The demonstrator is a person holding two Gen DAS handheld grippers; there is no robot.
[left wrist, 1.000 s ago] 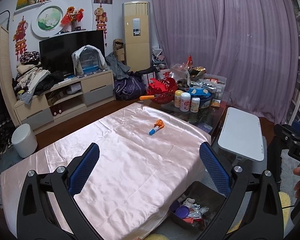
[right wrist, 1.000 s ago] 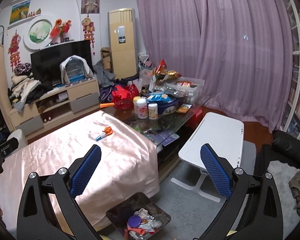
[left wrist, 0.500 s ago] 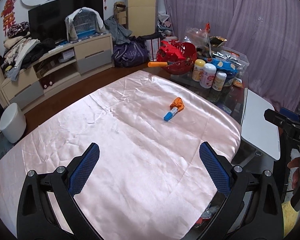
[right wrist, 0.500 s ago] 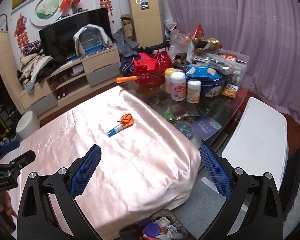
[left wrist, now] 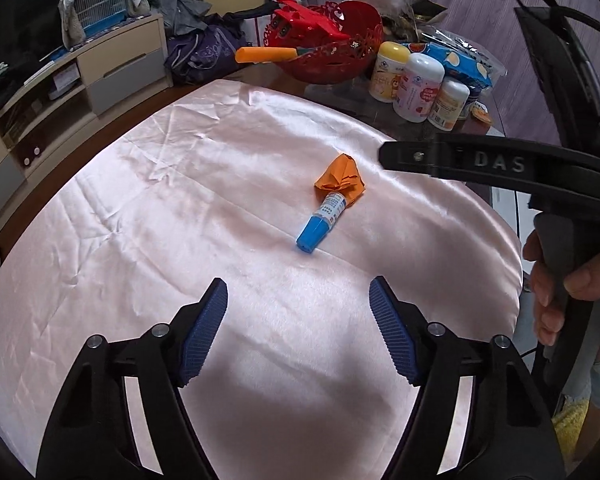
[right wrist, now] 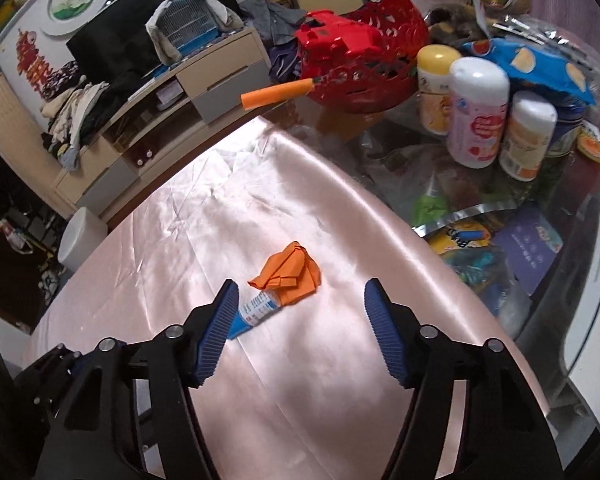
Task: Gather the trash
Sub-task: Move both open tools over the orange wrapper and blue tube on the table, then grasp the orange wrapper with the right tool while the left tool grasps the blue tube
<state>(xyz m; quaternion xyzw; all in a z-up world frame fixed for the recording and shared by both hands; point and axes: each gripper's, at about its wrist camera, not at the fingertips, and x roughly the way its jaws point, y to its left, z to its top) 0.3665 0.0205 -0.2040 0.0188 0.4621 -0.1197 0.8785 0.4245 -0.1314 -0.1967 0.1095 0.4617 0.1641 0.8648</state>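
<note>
Both jaws closing, empty | right gripper (right wrist: 298, 310) hides tube (right wrist: 256, 310) cap | orange paper (right wrist: 290, 272) beside.

The pink cloth (left wrist: 180, 216) is bare over most of the left-wrist frame, so there is lots of room at the left and bottom. Only two small things lie on it, near the middle: an orange paper (left wrist: 340, 180) touching a blue tube (left wrist: 320, 224). At the right of that frame the right gripper (right wrist: 300, 320) and a hand (left wrist: 572, 284) stand in the way. In the right-wrist frame, bottles (right wrist: 478, 114) and a red basket (right wrist: 364, 60) crowd the upper right, past the cloth's edge.
</note>
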